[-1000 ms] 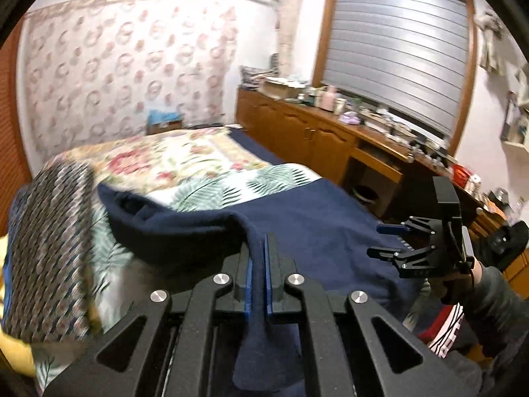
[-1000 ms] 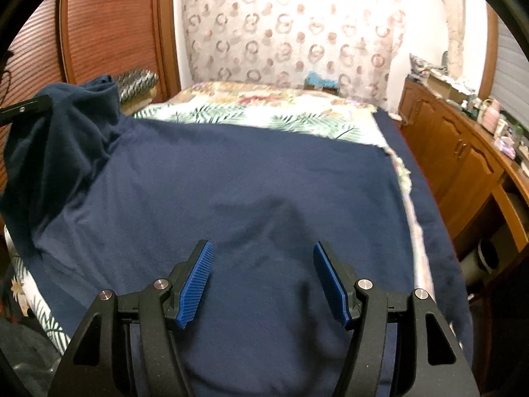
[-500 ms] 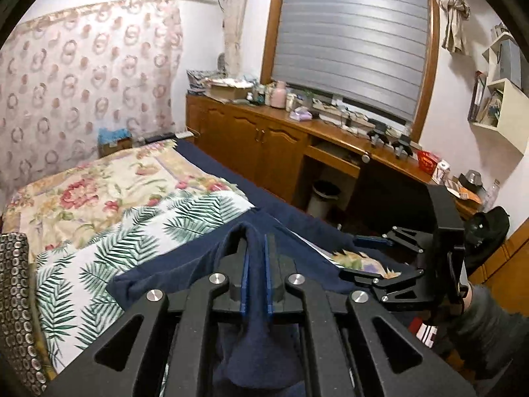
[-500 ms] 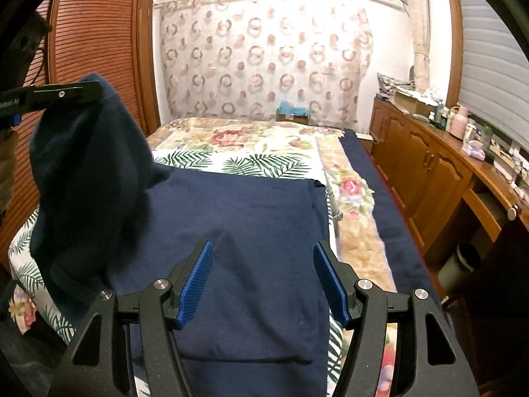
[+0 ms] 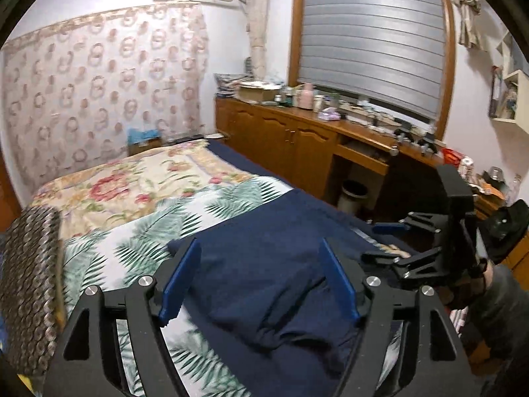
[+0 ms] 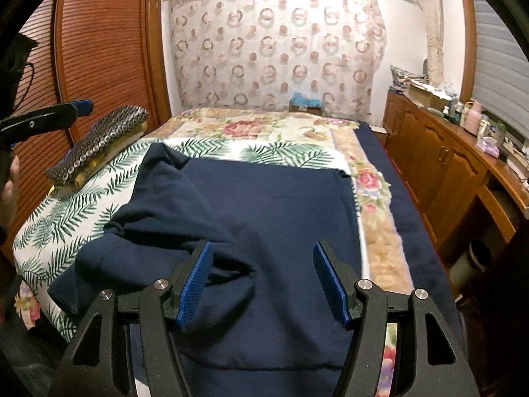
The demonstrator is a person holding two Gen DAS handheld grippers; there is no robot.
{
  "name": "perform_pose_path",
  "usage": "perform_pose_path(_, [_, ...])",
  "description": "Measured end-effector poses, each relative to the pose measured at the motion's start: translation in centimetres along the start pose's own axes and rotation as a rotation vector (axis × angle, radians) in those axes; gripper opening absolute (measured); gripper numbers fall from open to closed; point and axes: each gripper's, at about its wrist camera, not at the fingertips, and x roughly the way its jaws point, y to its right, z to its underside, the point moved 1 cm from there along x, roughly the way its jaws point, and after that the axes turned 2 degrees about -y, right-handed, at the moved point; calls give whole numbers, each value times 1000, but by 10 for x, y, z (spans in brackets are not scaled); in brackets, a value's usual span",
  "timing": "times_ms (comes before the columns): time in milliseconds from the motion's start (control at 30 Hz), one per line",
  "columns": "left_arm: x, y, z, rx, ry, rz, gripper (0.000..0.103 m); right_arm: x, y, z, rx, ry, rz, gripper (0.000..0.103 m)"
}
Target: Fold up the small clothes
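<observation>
A navy blue garment (image 6: 264, 205) lies on the bed, its left part folded over itself in a rumpled flap (image 6: 172, 231); it also shows in the left wrist view (image 5: 274, 278). My left gripper (image 5: 259, 283) is open and empty, just above the folded flap. My right gripper (image 6: 264, 281) is open and empty, over the garment's near part. The right gripper also shows at the right of the left wrist view (image 5: 386, 244). A left fingertip (image 6: 79, 106) shows at the left edge of the right wrist view.
The bed carries a palm-leaf sheet (image 6: 69, 211) and a floral blanket (image 6: 258, 129). A patterned pillow (image 6: 99, 142) lies at the bed's left edge. Wooden cabinets (image 6: 439, 165) with clutter run along the right. A bin (image 5: 353, 195) stands by them.
My left gripper carried the garment's edge across, then opened and let it drop as a folded flap. My right gripper stayed open above the garment.
</observation>
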Motion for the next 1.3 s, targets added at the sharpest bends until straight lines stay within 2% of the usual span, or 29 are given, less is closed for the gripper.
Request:
perform_pose_path(200, [-8, -24, 34, -47, -13, -75, 75, 14, 6, 1, 13, -55, -56, 65])
perform_pose_path(433, [-5, -43, 65, -108, -44, -109, 75, 40, 15, 3, 50, -136, -100, 65])
perform_pose_path(533, [-4, -48, 73, -129, -53, -110, 75, 46, 16, -1, 44, -145, -132, 53])
perform_pose_path(600, [-3, -49, 78, -138, -57, -112, 75, 49, 14, -2, 29, -150, -142, 37])
perform_pose_path(633, [-3, -49, 79, -141, -58, -113, 75, 49, 15, -4, 22, -150, -149, 32])
perform_pose_path(733, [-4, -48, 85, -147, -58, -109, 75, 43, 14, -11, -11, -122, -134, 7])
perform_pose_path(933, [-1, -46, 90, -165, -65, -94, 75, 5, 10, -27, -83, 12, -125, 5])
perform_pose_path(1100, [0, -39, 89, -158, -63, -84, 75, -32, 15, -43, -95, 102, -130, 5])
perform_pose_path(1300, [-2, -31, 88, -151, -55, -75, 75, -70, 32, -40, -90, 141, -66, 5])
